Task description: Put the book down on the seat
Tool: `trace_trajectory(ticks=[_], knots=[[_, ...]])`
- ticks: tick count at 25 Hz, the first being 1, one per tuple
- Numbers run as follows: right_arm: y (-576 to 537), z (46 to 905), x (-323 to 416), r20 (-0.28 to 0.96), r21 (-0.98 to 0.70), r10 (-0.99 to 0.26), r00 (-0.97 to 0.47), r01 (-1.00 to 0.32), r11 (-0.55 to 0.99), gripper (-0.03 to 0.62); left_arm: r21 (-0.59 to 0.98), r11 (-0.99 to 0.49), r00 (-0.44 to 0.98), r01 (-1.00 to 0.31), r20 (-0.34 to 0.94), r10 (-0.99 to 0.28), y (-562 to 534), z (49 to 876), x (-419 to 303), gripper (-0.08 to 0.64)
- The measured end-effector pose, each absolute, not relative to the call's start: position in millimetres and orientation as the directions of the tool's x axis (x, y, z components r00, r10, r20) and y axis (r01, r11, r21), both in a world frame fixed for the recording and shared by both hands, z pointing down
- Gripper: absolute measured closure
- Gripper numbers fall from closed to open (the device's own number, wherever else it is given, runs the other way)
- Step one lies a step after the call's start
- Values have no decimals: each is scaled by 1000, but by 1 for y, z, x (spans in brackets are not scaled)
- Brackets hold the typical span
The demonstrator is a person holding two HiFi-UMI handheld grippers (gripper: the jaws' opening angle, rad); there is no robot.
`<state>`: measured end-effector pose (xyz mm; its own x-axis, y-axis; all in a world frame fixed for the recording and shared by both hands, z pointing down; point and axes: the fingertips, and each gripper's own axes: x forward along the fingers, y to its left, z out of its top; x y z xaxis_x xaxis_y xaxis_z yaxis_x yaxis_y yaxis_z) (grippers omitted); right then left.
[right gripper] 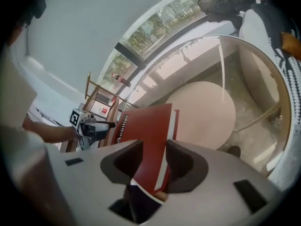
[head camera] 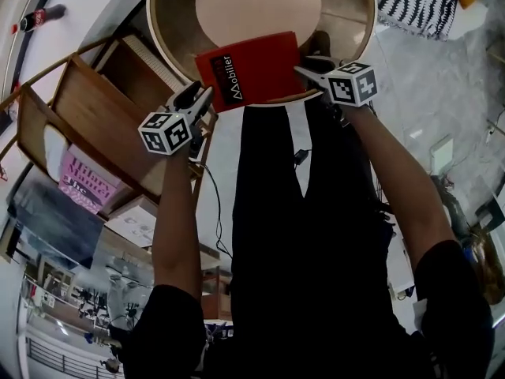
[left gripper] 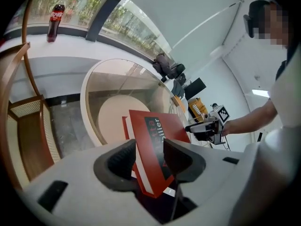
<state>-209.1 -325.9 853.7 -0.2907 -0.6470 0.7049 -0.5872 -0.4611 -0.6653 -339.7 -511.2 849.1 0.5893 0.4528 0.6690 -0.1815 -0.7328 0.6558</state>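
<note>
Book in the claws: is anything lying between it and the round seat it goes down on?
Nothing visible does. The red book is at the near rim of the round seat, and the seat's beige top beyond it shows bare in all three views.

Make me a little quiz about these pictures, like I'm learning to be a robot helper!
1. Pick one: what colour is the cover of the book? A) blue B) red C) green
2. True or false: the book sits between the jaws of the left gripper only, and the right gripper is nowhere near it.
3. Fill in: in the left gripper view, the thing with the red label standing on the white ledge is a cola ____.
Key: 1 B. 2 false: the book is between the jaws of both grippers. 3 bottle.
</note>
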Motion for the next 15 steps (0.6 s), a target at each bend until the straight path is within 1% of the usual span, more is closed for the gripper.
trace_trajectory(ticks=[4,10,13,15], knots=[[-320,871,-217,735,-630,-618,-280,-619,-469,453,671,-709,569,-215,677,467,-504,864,-348,393],[-322,874,-219,704,-652,-659,-265,-609,-451,453,689,-687,573,-232,667,476,-499,871,-346,394],[-322,874,-221,689,-668,-669,-280,-604,-435,453,681,-692,571,-238,675,468,-497,872,-345,394],[-324,873,-222,681,-675,-673,-290,-604,-423,466,668,-704,568,-241,686,455,-499,873,-346,396]])
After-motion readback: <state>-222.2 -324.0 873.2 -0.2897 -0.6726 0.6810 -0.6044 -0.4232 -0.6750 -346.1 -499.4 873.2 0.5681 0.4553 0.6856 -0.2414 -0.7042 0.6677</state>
